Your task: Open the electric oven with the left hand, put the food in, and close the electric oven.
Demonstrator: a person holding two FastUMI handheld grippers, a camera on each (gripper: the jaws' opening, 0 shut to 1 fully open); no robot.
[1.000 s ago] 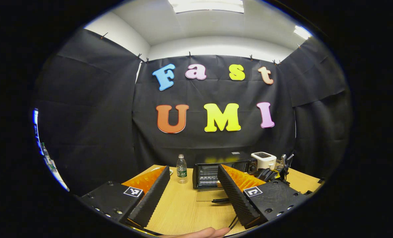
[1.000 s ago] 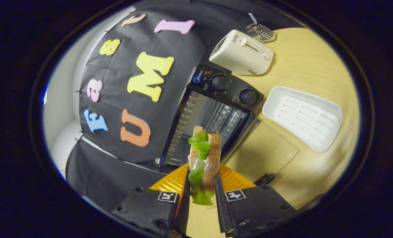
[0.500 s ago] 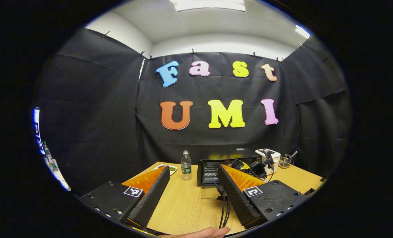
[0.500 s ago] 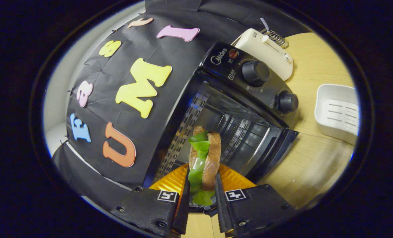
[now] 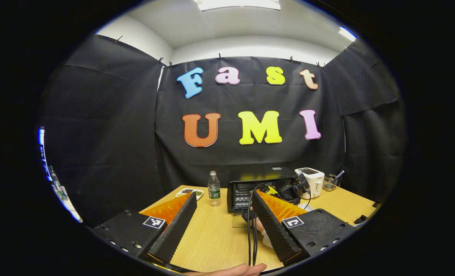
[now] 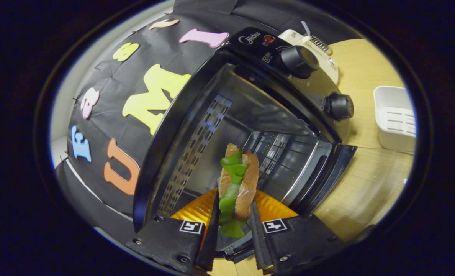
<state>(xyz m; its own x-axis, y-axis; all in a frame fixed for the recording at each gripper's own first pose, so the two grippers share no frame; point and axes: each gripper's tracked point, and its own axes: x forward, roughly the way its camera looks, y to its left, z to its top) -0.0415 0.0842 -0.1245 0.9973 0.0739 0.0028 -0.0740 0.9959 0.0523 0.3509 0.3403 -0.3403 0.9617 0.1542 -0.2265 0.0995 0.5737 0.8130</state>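
The right gripper [image 6: 233, 222] is clamping the sandwich [image 6: 237, 188] by its bread faces at the lower end; being soft, light and loosely wrapped, it is likely needing only a gentle squeeze. Its top is sitting at the mouth of the open electric oven [image 6: 250, 126]. Farther back, the left gripper [image 5: 221, 226] is waiting above the table [image 5: 212, 237], fingers spread and empty

Black electric oven [image 6: 250, 115], door dropped open, two knobs on its control panel; brown-bread sandwich [image 6: 237, 188] with green lettuce, held on edge at the oven's mouth, over the wire rack.
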